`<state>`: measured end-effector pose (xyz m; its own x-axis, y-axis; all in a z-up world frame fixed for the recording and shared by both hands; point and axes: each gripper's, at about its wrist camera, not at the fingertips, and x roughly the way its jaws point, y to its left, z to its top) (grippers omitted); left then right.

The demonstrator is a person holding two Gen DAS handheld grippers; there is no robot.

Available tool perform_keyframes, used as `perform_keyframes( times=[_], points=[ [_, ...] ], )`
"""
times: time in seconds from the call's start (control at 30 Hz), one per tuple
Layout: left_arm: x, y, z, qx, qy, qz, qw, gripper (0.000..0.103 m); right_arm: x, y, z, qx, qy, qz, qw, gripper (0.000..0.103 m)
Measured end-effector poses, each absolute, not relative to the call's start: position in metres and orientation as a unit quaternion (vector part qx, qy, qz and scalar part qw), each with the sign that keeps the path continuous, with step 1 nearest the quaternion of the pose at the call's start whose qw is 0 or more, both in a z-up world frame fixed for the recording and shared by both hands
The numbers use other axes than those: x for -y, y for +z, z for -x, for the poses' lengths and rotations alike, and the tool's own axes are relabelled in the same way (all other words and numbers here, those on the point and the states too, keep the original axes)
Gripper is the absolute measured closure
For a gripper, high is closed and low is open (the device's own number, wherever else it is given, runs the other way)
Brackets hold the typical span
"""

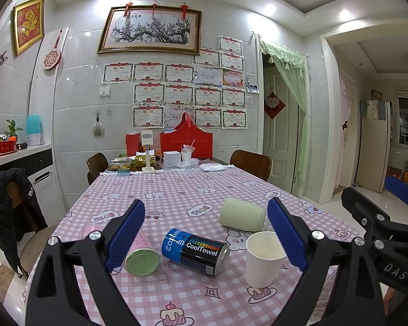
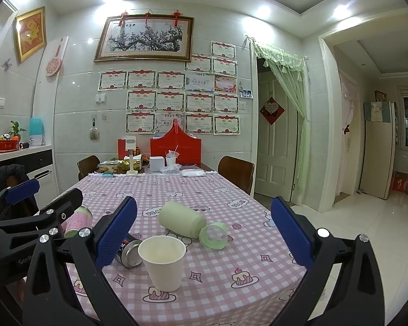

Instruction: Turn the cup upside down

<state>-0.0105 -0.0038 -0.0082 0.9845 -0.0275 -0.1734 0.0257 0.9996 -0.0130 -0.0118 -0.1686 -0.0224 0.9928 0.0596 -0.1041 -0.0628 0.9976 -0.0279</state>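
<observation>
A white paper cup (image 1: 262,258) stands upright, mouth up, on the pink checked tablecloth; it also shows in the right wrist view (image 2: 163,262). My left gripper (image 1: 206,233) is open and empty above the table, with the cup just inside its right finger. My right gripper (image 2: 204,233) is open and empty, with the cup between its fingers, nearer the left one. The right gripper's body shows at the right edge of the left wrist view (image 1: 380,225).
A blue and black CoolTowel can (image 1: 195,255) lies on its side left of the cup. A pink can (image 1: 138,255) lies further left. A pale green bottle (image 1: 242,214) lies behind the cup, its green cap (image 2: 213,235) beside it. Boxes and chairs stand at the table's far end.
</observation>
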Motion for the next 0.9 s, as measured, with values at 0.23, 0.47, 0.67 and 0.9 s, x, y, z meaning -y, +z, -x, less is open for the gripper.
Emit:
perform_keyframes(
  times=[0.23, 0.47, 0.67, 0.9],
  points=[
    [0.0021, -0.0085, 0.0081, -0.089, -0.011, 0.005, 0.996, 0.013, 0.1681, -0.0227, 0.0119, -0.053, 0.031, 0.015, 0.998, 0.008],
    [0.0015, -0.0092, 0.0076, -0.089, -0.009, 0.005, 0.996, 0.013, 0.1674, -0.0230, 0.0119, -0.052, 0.030, 0.016, 0.998, 0.008],
    [0.0012, -0.0093, 0.0075, -0.088, -0.007, 0.004, 0.996, 0.013, 0.1674, -0.0230, 0.0117, -0.053, 0.031, 0.016, 0.998, 0.008],
    [0.0000, -0.0096, 0.0074, -0.088, -0.006, 0.003, 0.996, 0.013, 0.1676, -0.0228, 0.0113, -0.053, 0.031, 0.017, 0.998, 0.008]
  ],
)
